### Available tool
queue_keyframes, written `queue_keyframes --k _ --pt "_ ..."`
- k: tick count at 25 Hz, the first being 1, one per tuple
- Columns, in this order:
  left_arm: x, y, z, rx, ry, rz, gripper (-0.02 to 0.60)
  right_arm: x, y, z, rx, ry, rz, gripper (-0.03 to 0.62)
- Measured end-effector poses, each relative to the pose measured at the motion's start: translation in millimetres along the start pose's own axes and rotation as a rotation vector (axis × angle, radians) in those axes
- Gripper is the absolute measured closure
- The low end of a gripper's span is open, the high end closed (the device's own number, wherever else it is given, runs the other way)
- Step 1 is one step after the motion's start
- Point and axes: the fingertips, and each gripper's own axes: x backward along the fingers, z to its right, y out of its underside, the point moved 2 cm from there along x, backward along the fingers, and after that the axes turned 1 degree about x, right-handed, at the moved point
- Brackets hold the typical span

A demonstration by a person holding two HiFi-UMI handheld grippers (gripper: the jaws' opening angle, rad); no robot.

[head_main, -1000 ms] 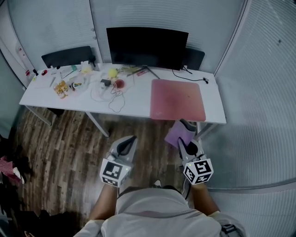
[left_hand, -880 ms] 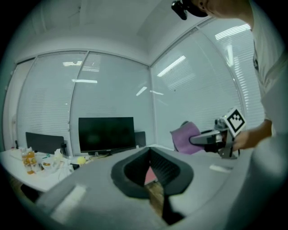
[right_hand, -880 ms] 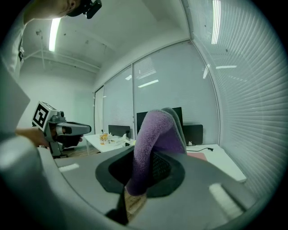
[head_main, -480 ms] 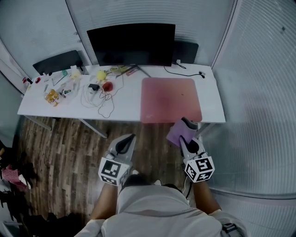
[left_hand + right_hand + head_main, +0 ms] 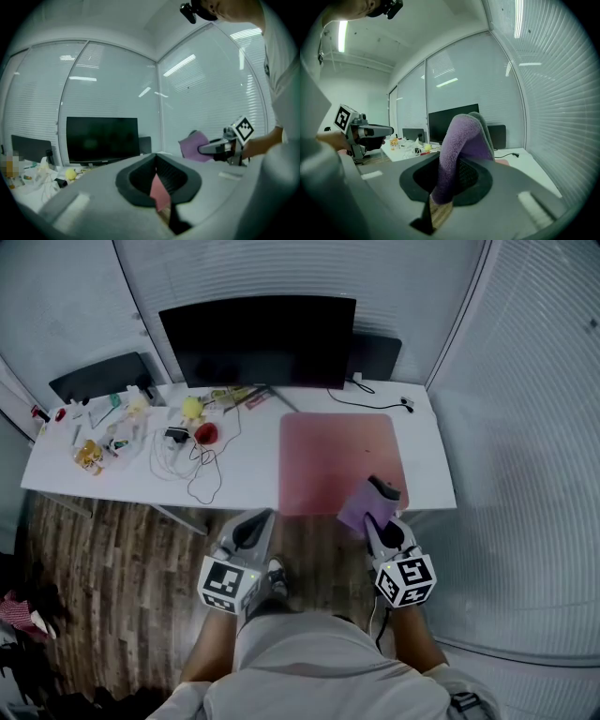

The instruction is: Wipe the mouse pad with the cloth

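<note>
The pink mouse pad (image 5: 337, 451) lies on the right half of the white table (image 5: 253, 470), in front of the monitor. My right gripper (image 5: 379, 509) is shut on the purple cloth (image 5: 358, 505), which hangs at the pad's front edge, just above it. In the right gripper view the cloth (image 5: 461, 145) stands up out of the right gripper (image 5: 454, 161) and hides most of the pad, of which a pink strip (image 5: 502, 162) shows. My left gripper (image 5: 262, 517) is shut and holds nothing, just short of the table's front edge. The left gripper view shows the cloth (image 5: 194, 145) off to the right.
A black monitor (image 5: 258, 338) stands at the back of the table. White cables (image 5: 187, 460) and several small items (image 5: 89, 451) cover the left half. Chair backs (image 5: 98, 379) show behind. A wall with blinds (image 5: 525, 427) runs along the right. Wooden floor (image 5: 112, 568) lies below.
Both grippers have come closer to the table. The cloth, earlier over the floor in front of the table, now reaches the pad's front edge. Both grippers have stayed shut.
</note>
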Motion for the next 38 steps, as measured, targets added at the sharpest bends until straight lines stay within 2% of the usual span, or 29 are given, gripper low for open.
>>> queue_keyframes --k 9,14,19,26,31,35,38 --pt "-61 8 -135 0.056 0.024 0.006 0.580 -140 -33 -1 0.025 0.023 -0.064 0.540" --pt "-88 13 -211 0.088 0.032 0.012 0.580 -233 -40 -17 0.055 -0.028 -0.135 0.540" --pt "-102 27 -267 0.108 0.017 -0.011 0.580 -316 -24 -37 0.061 -0.132 -0.258 0.540" --pt "-114 46 -303 0.153 -0.032 -0.052 0.580 -405 7 -58 0.076 -0.264 -0.370 0.540" --pt "-122 48 -309 0.160 -0.103 -0.081 0.580 -457 40 -62 0.099 -0.358 -0.427 0.539" --pt "-130 54 -304 0.168 -0.157 -0.129 0.580 -499 78 -42 0.099 -0.393 -0.505 0.539" --pt "-138 50 -298 0.179 -0.197 -0.138 0.580 -520 104 -15 0.019 -0.373 -0.572 0.539"
